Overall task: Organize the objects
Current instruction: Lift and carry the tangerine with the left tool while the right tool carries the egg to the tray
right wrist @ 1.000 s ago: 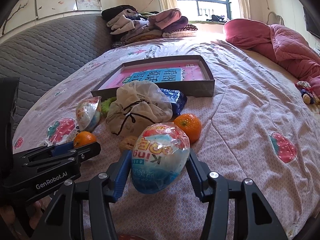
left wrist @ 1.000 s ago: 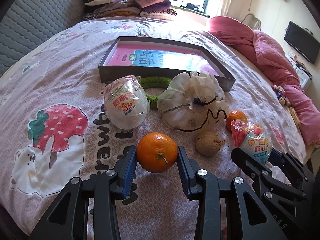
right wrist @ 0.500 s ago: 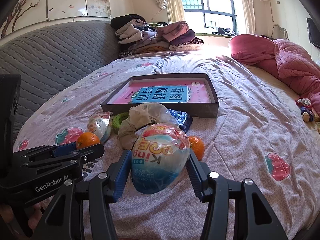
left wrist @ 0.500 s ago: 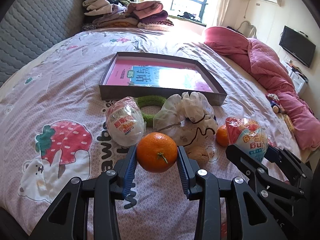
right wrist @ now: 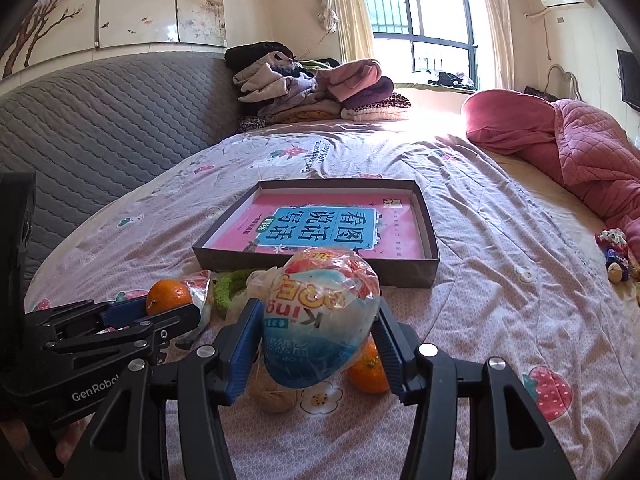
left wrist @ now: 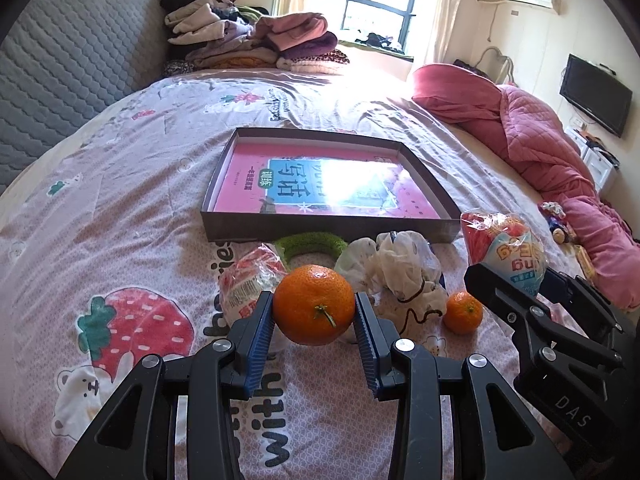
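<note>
Reading "GenRobot" on left claw (right wrist: pixel 160 314), "DAS" on right claw (left wrist: pixel 510 276)

Shallow grey cardboard tray (left wrist: pixel 328 227) lies mid-bed on pink printed bedsheet (left wrist: pixel 120 200), w/ pink booklet (left wrist: pixel 320 192) flat inside. Just in front of tray: green fuzzy ring (left wrist: pixel 312 242), wrapped plastic egg toy (left wrist: pixel 250 284) to its left, crumpled white drawstring bag (left wrist: pixel 404 272) to its right. Small loose mandarin (left wrist: pixel 463 313) right of bag. Folded clothes pile (left wrist: pixel 256 40) behind tray, at bed's far edge.
</note>
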`<move>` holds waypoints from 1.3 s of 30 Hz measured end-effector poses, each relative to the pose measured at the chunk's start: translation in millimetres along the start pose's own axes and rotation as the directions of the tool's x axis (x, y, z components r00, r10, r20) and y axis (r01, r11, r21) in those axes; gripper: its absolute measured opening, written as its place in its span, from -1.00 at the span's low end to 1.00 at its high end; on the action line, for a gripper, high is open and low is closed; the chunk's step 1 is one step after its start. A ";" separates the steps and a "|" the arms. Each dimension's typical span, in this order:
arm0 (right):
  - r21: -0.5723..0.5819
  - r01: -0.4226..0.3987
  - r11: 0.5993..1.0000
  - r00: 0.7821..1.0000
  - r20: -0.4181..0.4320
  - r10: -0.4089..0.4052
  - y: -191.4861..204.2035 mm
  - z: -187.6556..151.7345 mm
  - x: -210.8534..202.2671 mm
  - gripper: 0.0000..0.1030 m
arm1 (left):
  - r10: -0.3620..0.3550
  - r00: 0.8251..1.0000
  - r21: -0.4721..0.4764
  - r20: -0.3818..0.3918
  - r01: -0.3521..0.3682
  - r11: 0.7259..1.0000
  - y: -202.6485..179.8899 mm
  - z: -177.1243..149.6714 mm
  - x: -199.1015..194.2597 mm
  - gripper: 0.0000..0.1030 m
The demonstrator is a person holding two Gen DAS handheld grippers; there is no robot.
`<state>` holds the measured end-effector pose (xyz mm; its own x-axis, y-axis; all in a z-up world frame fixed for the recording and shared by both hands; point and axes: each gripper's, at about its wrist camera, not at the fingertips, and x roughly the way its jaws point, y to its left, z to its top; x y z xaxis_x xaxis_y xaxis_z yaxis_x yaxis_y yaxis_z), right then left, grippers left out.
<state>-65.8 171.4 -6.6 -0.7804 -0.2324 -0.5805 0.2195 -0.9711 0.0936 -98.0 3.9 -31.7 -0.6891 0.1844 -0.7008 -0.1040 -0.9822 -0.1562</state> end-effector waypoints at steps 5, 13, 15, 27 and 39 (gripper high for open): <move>-0.017 -0.007 1.000 1.000 0.029 0.007 -2.3 18.7 6.3 0.05 | 0.009 1.000 0.003 0.009 -0.009 1.000 1.1 13.3 7.1 -0.22; -0.031 -0.007 1.000 0.998 0.065 0.009 -8.7 42.9 15.0 0.05 | 0.020 0.999 0.001 0.029 -0.020 1.000 4.5 38.2 17.2 -0.22; -0.037 -0.005 0.999 0.998 0.067 0.007 -10.6 46.1 17.7 0.05 | 0.024 0.999 0.000 0.032 -0.024 1.000 4.3 43.4 21.2 -0.22; -0.090 0.021 0.996 0.998 0.063 -0.016 -18.3 65.6 41.0 0.05 | 0.036 0.999 0.000 0.040 -0.036 0.999 4.7 78.1 45.6 -0.22; -0.128 0.041 0.991 0.999 0.024 -0.039 -30.6 77.4 79.1 0.05 | 0.060 0.998 0.006 -0.002 -0.060 0.998 5.5 107.0 80.6 -0.22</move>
<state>-179.5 178.6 7.3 -0.8021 -0.1959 -0.5641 0.2600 -0.9650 -0.0345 -230.8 9.7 -14.6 -0.6923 0.1256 -0.7106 -0.0673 -0.9917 -0.1097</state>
